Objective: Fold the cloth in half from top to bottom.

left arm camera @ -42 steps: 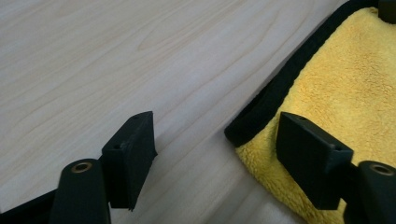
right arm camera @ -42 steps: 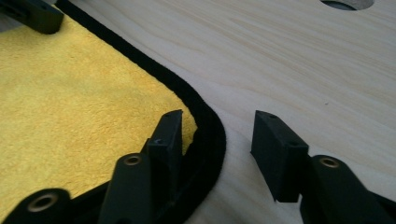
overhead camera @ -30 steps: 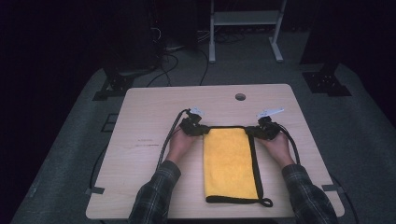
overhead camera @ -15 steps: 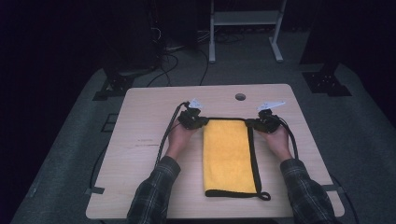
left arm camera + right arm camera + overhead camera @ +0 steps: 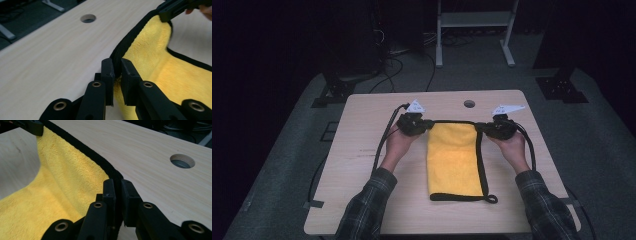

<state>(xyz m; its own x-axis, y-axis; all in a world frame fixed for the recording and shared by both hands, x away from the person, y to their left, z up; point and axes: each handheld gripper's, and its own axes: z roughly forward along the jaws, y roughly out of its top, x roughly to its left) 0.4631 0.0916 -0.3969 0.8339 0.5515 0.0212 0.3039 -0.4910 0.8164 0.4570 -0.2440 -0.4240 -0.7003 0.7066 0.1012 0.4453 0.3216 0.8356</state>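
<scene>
Left tool: the left tool point(image 5: 426, 124) is clamped on the far left corner of the yellow cloth point(image 5: 454, 160); in the left gripper view the left tool's point(image 5: 117, 72) two black jaws pinch the black hem between them.
Right tool: the right tool point(image 5: 482, 128) is clamped on the far right corner of the same cloth; in the right gripper view the right tool's point(image 5: 118, 191) jaws press together on the black hem.
Yellow cloth: in the high view it lies lengthwise on the tabletop point(image 5: 362, 170), between the two hands, its far edge drawn taut between the tools and lifted off the wood, its near end lying flat.
Cloth surface: fluffy yellow pile with a black border; in the left gripper view the cloth point(image 5: 160, 67) sags away from the raised hem towards the tabletop.
Hanging loop: a small black loop point(image 5: 491, 198) sticks out at the near right corner of the cloth.
Hands: the left hand point(image 5: 398, 142) and right hand point(image 5: 512, 146) each hold a tool from behind, with plaid sleeves coming in from the near edge.
Cable hole: a round hole point(image 5: 469, 103) in the tabletop lies beyond the cloth's far edge, apart from it.
Cables: a black cable point(image 5: 384, 137) trails from the left tool over the tabletop's near left side.
</scene>
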